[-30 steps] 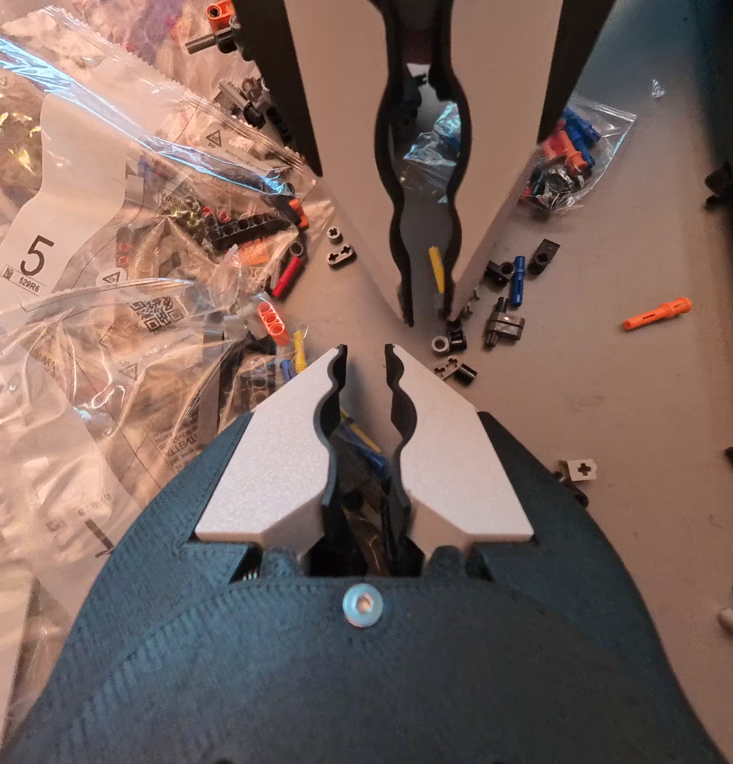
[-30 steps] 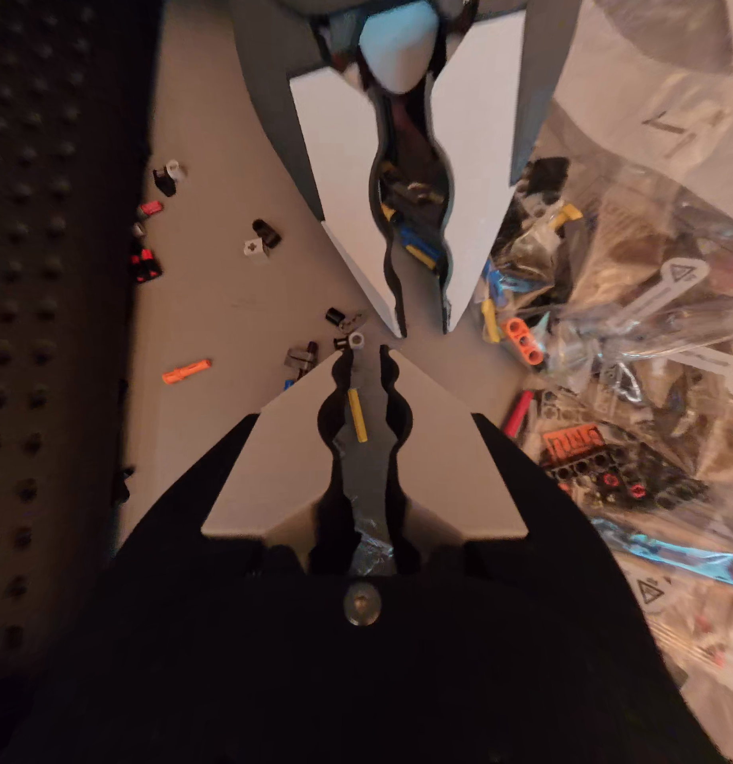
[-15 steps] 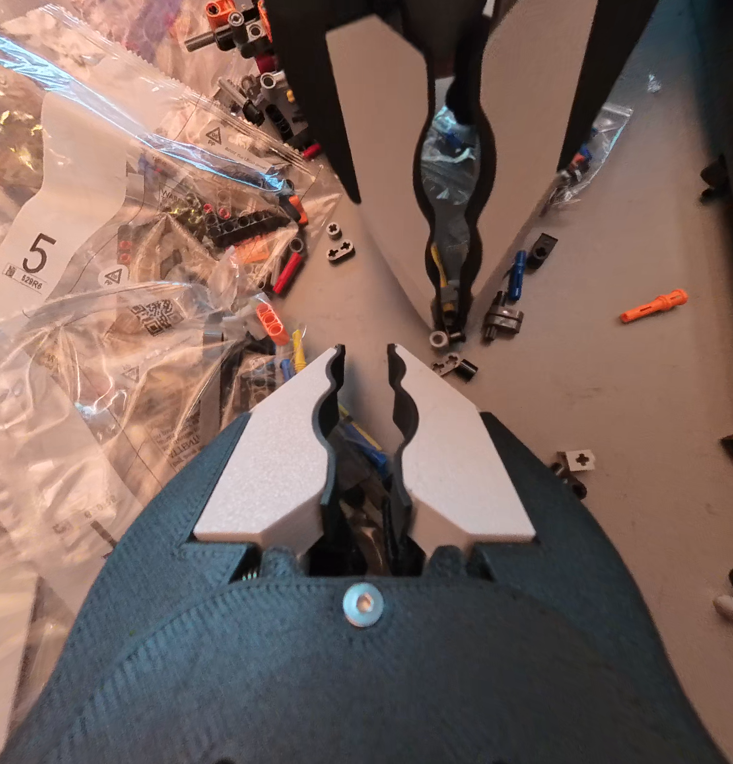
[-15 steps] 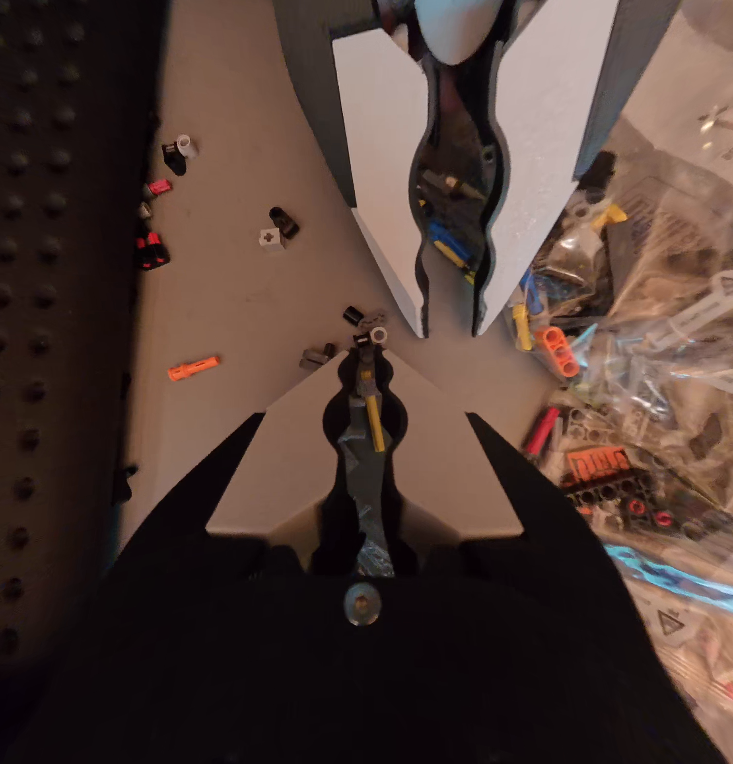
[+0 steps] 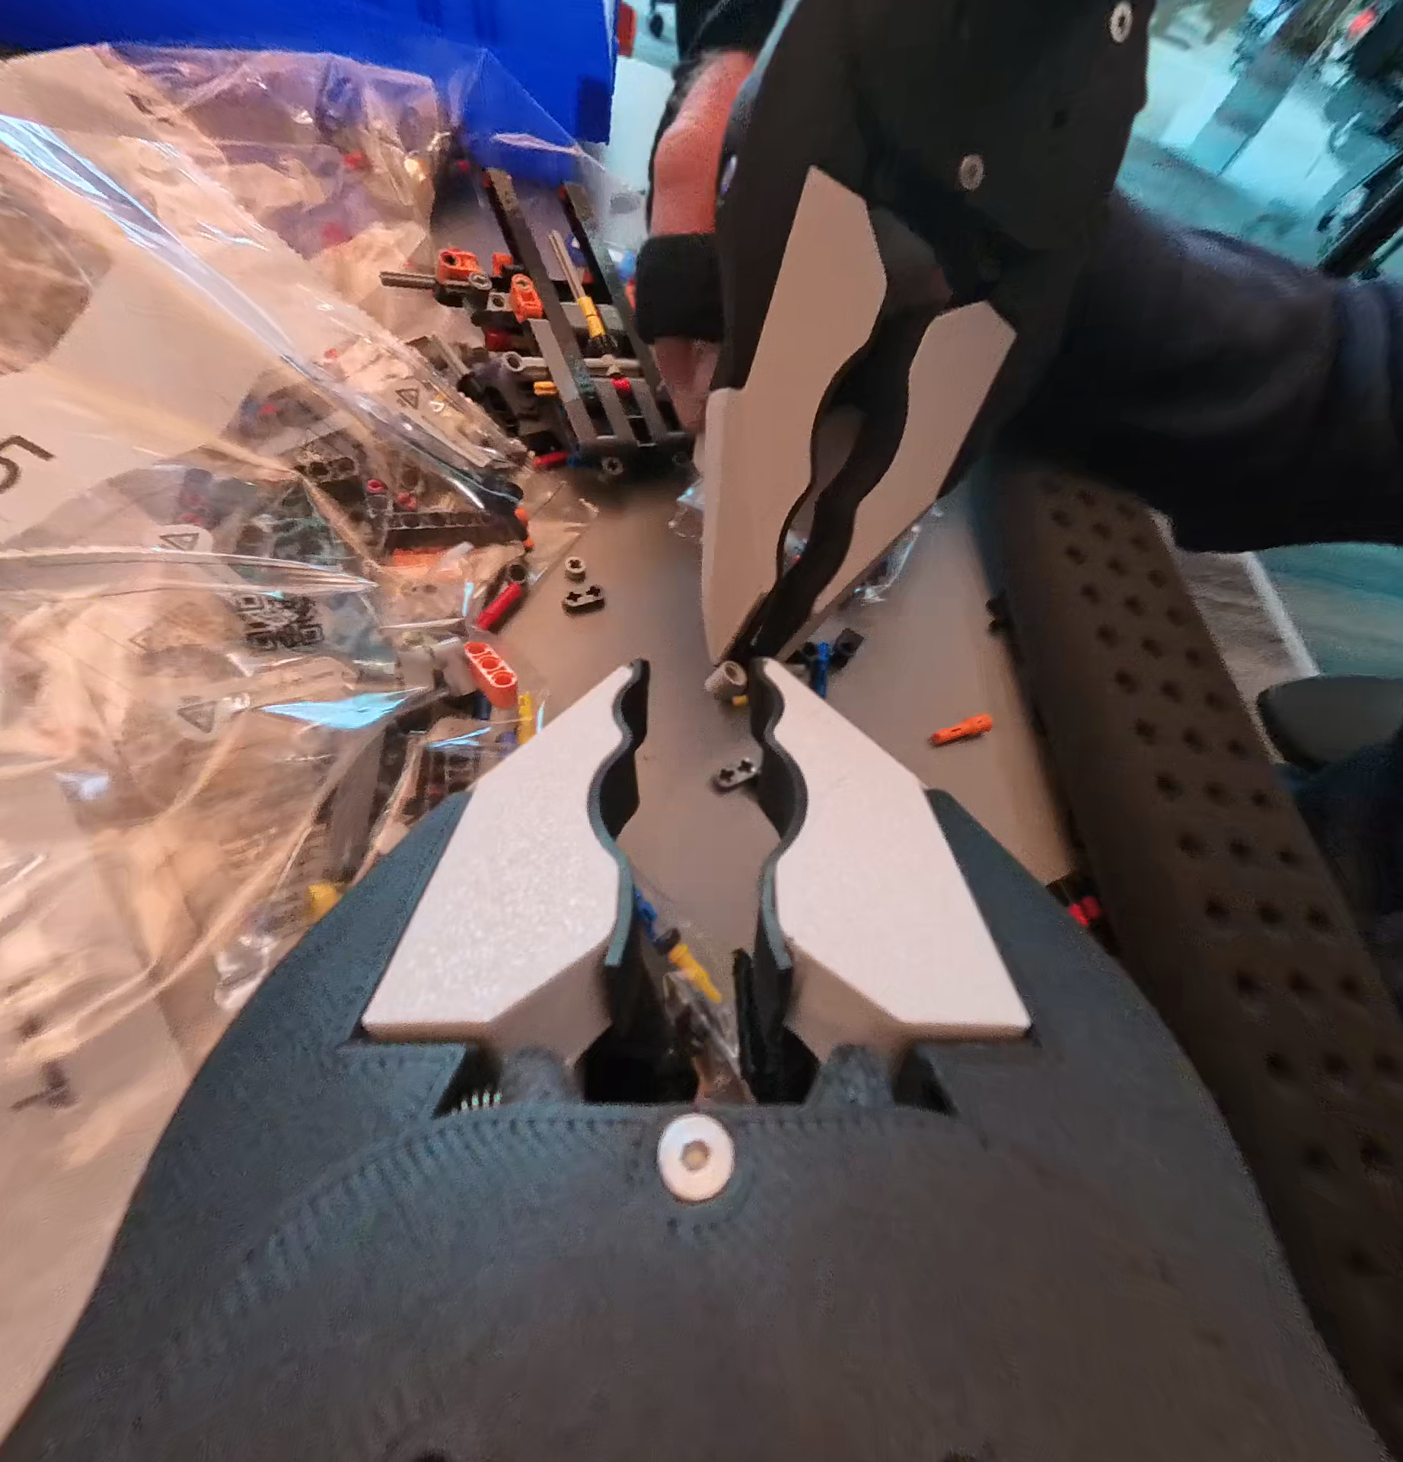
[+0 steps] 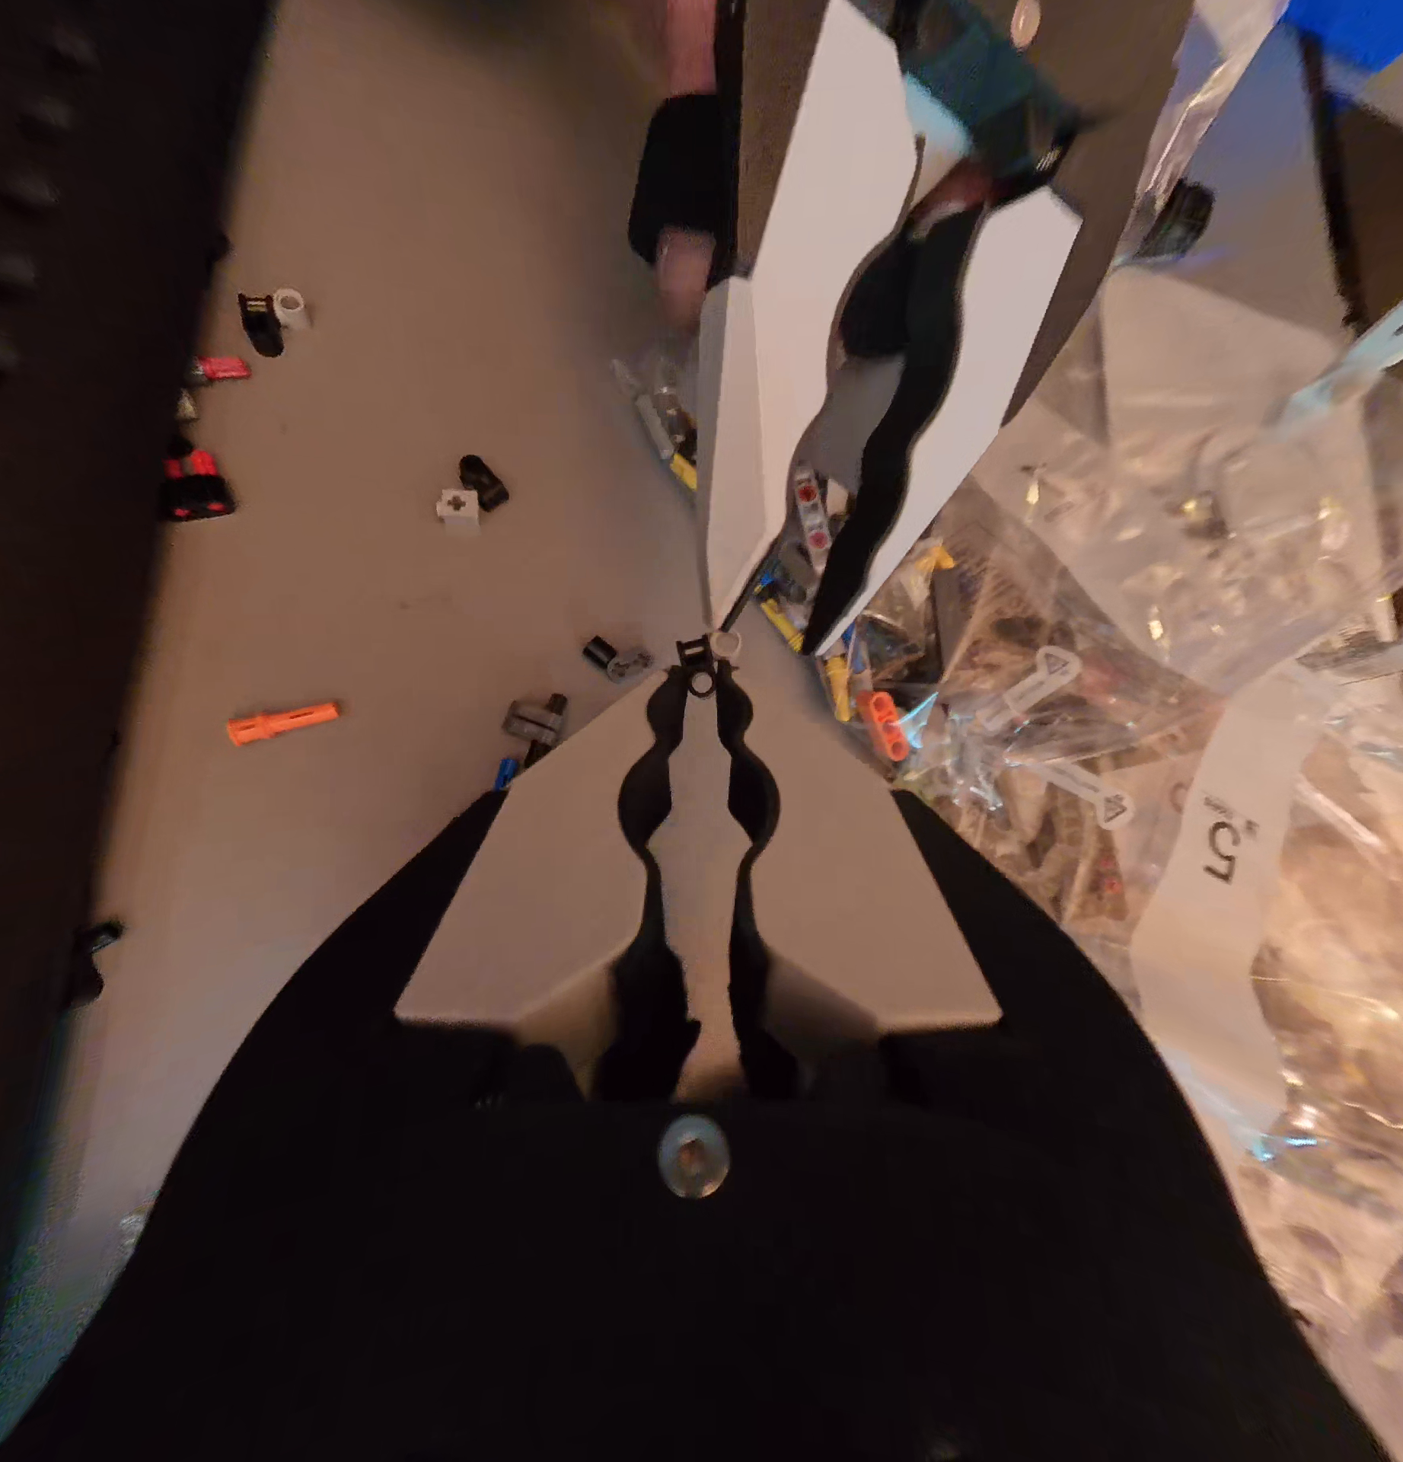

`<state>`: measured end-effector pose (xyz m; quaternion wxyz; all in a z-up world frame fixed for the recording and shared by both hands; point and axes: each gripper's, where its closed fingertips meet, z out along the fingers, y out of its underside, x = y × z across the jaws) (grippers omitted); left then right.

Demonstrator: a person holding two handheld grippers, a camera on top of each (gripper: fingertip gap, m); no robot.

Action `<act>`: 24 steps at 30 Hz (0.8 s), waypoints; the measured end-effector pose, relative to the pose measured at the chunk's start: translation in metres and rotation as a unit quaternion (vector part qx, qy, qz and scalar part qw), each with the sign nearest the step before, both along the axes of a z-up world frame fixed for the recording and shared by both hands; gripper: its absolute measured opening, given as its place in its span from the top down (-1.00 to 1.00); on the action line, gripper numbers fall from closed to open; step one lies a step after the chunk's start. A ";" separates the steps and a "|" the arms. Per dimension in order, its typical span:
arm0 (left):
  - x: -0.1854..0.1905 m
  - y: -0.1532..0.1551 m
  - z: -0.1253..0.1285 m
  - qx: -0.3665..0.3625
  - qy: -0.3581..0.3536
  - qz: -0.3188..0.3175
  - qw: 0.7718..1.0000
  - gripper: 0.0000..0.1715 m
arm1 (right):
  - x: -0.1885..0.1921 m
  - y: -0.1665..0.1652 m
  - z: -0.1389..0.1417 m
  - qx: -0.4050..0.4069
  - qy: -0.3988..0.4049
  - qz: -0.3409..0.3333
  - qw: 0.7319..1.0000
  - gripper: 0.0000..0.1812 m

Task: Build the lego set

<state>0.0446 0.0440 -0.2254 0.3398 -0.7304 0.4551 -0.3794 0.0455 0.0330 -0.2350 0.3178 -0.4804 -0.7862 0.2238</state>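
We see the table [image 5: 674, 799] carrying a heap of parts bags [image 5: 168, 554] at nine o'clock in the left wrist view, with the partly built frame [image 5: 579, 364] behind it at eleven. Loose pieces lie between: a short pin [image 5: 961, 728] at three o'clock of the small bush [image 5: 726, 680], a flat connector [image 5: 736, 774] just before it. In the right wrist view the bags [image 6: 1157, 751] lie at three o'clock, the pin [image 6: 283, 721] at nine, a cross-hole brick [image 6: 457, 505] at eleven.
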 end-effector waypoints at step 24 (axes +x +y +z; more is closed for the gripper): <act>-0.008 0.018 0.008 0.010 -0.009 0.056 0.998 1.00 | -0.003 0.021 0.008 0.033 0.023 -0.066 0.997 0.92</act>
